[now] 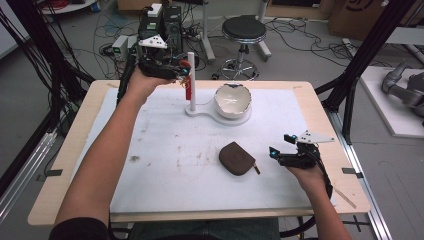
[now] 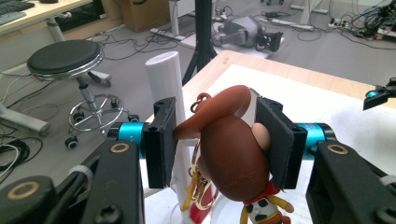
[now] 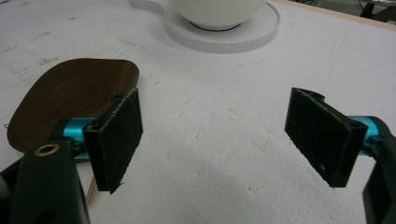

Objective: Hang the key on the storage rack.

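Observation:
My left gripper (image 1: 181,71) is raised at the table's far left, beside the top of a white upright post (image 1: 191,80). It is shut on a cowboy figure keychain (image 2: 231,149) with a brown hat and a gold clasp; the post (image 2: 163,77) rises just behind it. A white bowl (image 1: 232,100) sits on the round end of the post's white base (image 1: 244,119). A brown pouch (image 1: 236,158) lies flat on the white mat. My right gripper (image 1: 280,150) rests low, just right of the pouch, open with nothing between its pads (image 3: 117,135). The pouch (image 3: 70,100) lies left of it.
A white foam mat (image 1: 165,180) covers most of the wooden table (image 1: 65,165). Beyond the far edge stand a black stool (image 1: 243,31), electronics boxes and many floor cables. Black frame legs stand at both sides. A grey robot arm (image 1: 402,85) lies on the floor at right.

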`<state>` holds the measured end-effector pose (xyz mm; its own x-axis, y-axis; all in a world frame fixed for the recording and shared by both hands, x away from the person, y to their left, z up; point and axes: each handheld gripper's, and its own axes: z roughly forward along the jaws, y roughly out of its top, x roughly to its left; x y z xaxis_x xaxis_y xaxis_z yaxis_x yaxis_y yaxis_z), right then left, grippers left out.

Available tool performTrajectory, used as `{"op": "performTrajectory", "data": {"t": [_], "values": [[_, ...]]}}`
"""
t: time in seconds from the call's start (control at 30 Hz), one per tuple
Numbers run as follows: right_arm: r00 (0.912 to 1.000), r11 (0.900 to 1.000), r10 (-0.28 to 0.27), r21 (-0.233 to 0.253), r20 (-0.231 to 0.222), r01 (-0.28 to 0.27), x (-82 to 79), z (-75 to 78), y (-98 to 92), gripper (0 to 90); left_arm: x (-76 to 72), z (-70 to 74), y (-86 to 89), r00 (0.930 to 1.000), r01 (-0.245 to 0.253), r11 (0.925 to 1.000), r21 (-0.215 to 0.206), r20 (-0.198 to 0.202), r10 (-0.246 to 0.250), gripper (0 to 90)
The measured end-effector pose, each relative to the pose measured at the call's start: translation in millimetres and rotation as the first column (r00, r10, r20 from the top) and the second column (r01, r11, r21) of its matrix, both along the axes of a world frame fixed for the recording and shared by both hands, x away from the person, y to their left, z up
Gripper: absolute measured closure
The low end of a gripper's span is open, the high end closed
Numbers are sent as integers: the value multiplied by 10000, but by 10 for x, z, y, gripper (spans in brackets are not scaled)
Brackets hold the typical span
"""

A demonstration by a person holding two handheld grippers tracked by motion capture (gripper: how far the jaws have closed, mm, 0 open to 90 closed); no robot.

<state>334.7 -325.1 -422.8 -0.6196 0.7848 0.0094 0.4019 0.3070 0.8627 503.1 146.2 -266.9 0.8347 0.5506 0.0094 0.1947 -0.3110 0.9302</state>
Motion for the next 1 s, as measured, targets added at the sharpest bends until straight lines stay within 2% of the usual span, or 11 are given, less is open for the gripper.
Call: {"op": "performTrajectory", "data": {"t": [0.2,0.43,0.5,0.57,0.63,0.77,1.0], "values": [[10000,10000,1,4,-7,-1,1,0,-1,194,6,3,-42,10000,67,9999,93,7,-67,501],[10000,10000,18,5,-8,-18,0,1,-2,194,24,-9,-16,9999,-162,9998,139,-16,162,496],[10000,10000,13,23,-23,-13,-5,2,-1,194,12,-7,3,9995,-315,9994,-117,55,315,482],[10000,10000,21,16,17,-21,-3,2,-3,194,-3,10,23,9991,-423,9988,-254,75,425,419],[10000,10000,14,33,12,-14,-3,2,-3,194,-32,33,46,9989,-449,9985,-306,96,452,375],[10000,10000,46,36,38,-46,-4,5,2,194,-110,45,91,9993,-339,9986,-396,138,345,357],[9999,10000,52,69,98,-52,-8,14,0,194,-274,-48,174,10000,-29,9992,-408,-72,26,328]]}}
